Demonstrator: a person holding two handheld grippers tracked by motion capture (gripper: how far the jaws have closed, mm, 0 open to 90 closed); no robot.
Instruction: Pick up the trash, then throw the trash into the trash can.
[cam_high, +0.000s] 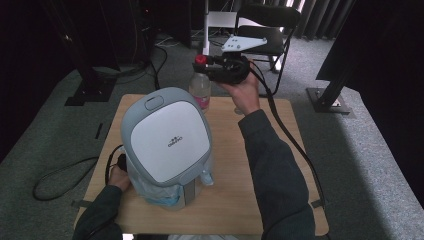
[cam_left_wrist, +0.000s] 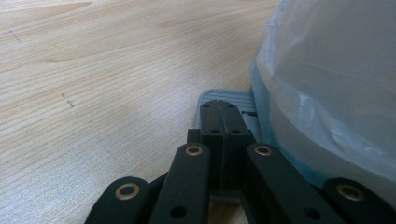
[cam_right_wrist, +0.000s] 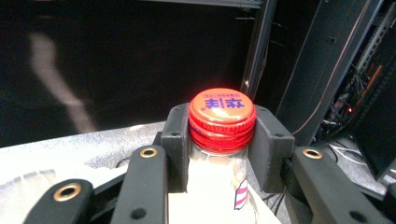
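the bottle (cam_high: 200, 86) could slip and fall, because the right tongs (cam_right_wrist: 222, 135) hold it by the red cap (cam_right_wrist: 222, 112) alone, and the rest of it hangs below. if the pinch gets loose, or the hand shakes, it may drop on the bench (cam_high: 235, 200) and roll off. it could also bump the big grey bin (cam_high: 167, 140) that stands close by. the bin's lid looks shut, so the bottle may not go in until it opens. the clear bag (cam_left_wrist: 336, 79) in the bin could also catch on things.

the right tongs (cam_high: 207, 62) are partly spread, with both pads pinching the red cap from two sides. the bottle is at the far side of the bench, just behind the bin, and i cannot tell if its bottom touches the wood.

the left tongs (cam_left_wrist: 219, 121) are pressed together with nothing between them. they rest low on the bench beside the bin, with their tips over a grey flat part (cam_left_wrist: 224, 95) at the bin's foot. it may be a pedal.
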